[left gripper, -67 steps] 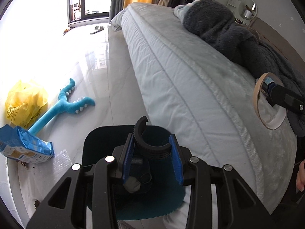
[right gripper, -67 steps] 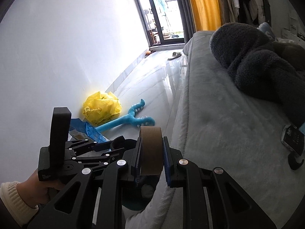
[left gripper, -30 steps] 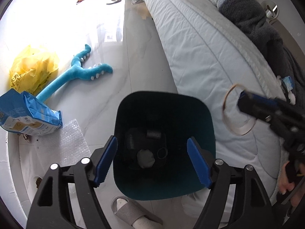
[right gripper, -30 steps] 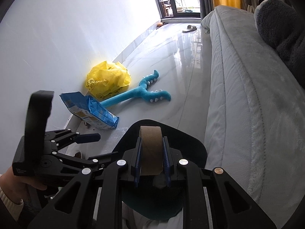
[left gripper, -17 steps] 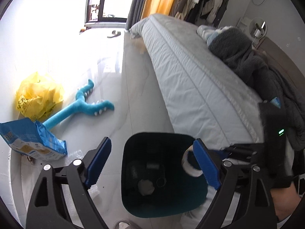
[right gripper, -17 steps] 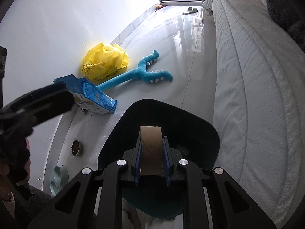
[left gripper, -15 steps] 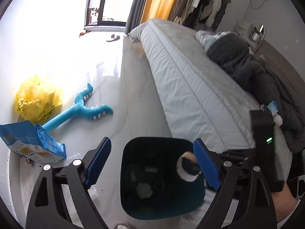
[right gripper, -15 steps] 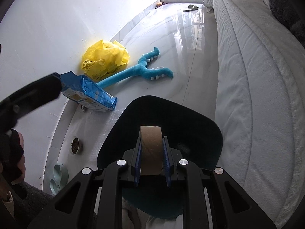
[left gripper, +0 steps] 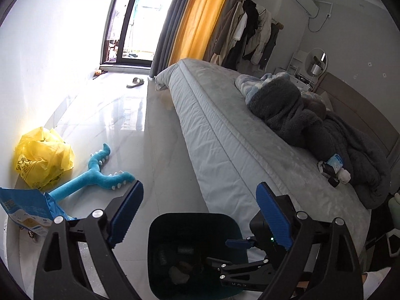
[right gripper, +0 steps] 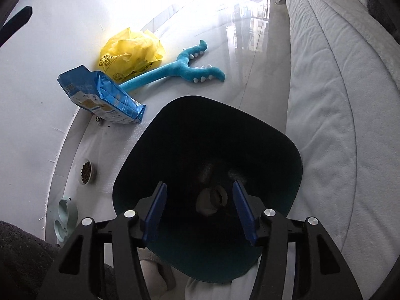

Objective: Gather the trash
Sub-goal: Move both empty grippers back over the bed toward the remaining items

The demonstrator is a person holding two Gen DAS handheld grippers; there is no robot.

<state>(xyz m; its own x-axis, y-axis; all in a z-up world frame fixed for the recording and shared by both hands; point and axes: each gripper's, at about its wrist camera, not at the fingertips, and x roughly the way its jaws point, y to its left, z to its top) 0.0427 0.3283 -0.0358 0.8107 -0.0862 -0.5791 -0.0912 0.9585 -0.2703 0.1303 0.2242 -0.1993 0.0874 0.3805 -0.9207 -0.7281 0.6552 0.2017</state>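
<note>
By the white wall at the left lie a crumpled yellow plastic bag (right gripper: 130,51), a blue printed foil pouch (right gripper: 100,95) on its side just in front of it, and a long turquoise plush toy (right gripper: 180,68) with white teeth stretched across the glossy pale floor (left gripper: 130,115). Nearer the camera, a small dish of brown pellets (right gripper: 86,171) sits on the floor beside the wall.

The left gripper (left gripper: 200,215) hangs above the floor with its blue-padded fingers (left gripper: 126,212) spread wide and nothing between them; they have just been opening further.

Below it stands the dark teal plastic trash bin (right gripper: 287,150), set against the side of the grey quilted bed (left gripper: 225,130). The right gripper (right gripper: 200,212) points down into the bin, its fingers released and just parted. The brown cardboard tape roll (right gripper: 212,200) lies at the bottom of the bin, clear of both pads.

Farther right, a dark grey fleece blanket (left gripper: 300,120) is heaped on the bed.
</note>
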